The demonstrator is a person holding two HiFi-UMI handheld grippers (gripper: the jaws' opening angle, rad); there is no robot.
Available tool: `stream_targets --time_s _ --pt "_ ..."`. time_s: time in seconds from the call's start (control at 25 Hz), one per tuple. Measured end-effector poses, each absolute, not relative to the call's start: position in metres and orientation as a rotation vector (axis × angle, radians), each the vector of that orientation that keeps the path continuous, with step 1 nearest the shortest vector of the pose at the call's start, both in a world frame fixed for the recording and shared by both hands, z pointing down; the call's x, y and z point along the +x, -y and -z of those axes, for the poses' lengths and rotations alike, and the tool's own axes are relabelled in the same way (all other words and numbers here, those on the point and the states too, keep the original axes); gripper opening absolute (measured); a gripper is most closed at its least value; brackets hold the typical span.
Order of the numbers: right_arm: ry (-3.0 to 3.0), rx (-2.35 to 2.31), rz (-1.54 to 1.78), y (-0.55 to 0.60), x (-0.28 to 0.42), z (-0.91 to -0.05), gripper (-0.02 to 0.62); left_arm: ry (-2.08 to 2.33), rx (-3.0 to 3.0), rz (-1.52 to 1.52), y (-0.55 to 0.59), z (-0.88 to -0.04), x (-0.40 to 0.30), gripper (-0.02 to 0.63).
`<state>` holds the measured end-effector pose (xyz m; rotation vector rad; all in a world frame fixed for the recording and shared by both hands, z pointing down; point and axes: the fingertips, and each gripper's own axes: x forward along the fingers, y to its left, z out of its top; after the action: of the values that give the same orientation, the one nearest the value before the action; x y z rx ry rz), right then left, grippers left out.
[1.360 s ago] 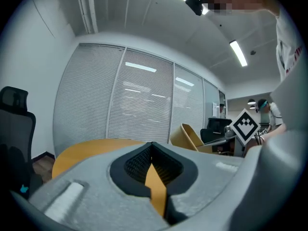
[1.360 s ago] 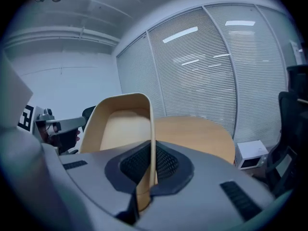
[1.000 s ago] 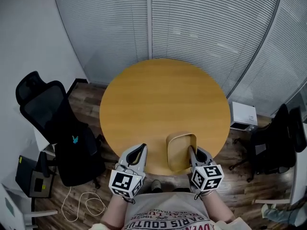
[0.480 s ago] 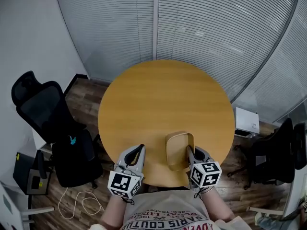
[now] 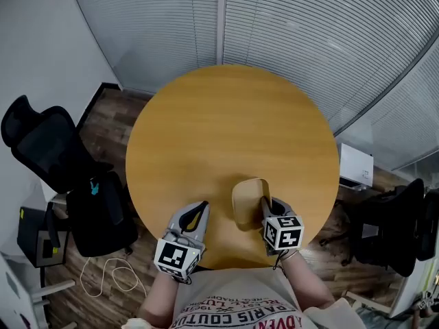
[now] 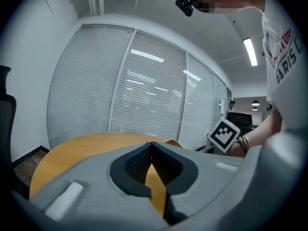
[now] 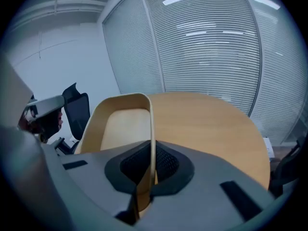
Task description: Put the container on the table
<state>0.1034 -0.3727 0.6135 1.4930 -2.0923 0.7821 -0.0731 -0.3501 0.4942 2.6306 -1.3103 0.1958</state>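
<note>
Gripping the container (image 5: 248, 201) by its side wall, the right claw (image 5: 265, 204) holds it tilted at the surface's (image 5: 226, 129) near edge; I cannot tell whether it touches. Setting it flat and letting go are left, I judge. The left claw (image 5: 199, 209) is clenched and empty.

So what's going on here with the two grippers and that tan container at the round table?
A person at the round wooden table holds a gripper in each hand. The right gripper is clamped on one side wall of the tan container, holding it tilted over the table's near edge; whether it touches the tabletop can't be told. The left gripper is shut and empty, beside it over the same edge.
</note>
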Motion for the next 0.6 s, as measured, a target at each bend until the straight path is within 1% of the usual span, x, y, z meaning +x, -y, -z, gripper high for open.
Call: stream_targets --time_s 0.32,0.6 --pt "1.979 1.364 -0.834 0.413 0.104 -0.686 0.012 1.282 2.579 -0.28 0.37 -0.531 -0.064 0.006" --pt "1.884 1.313 -0.893 0.434 0.107 -0.728 0.012 1.31 2.52 -0.337 0.382 -0.549 -0.075 0.006"
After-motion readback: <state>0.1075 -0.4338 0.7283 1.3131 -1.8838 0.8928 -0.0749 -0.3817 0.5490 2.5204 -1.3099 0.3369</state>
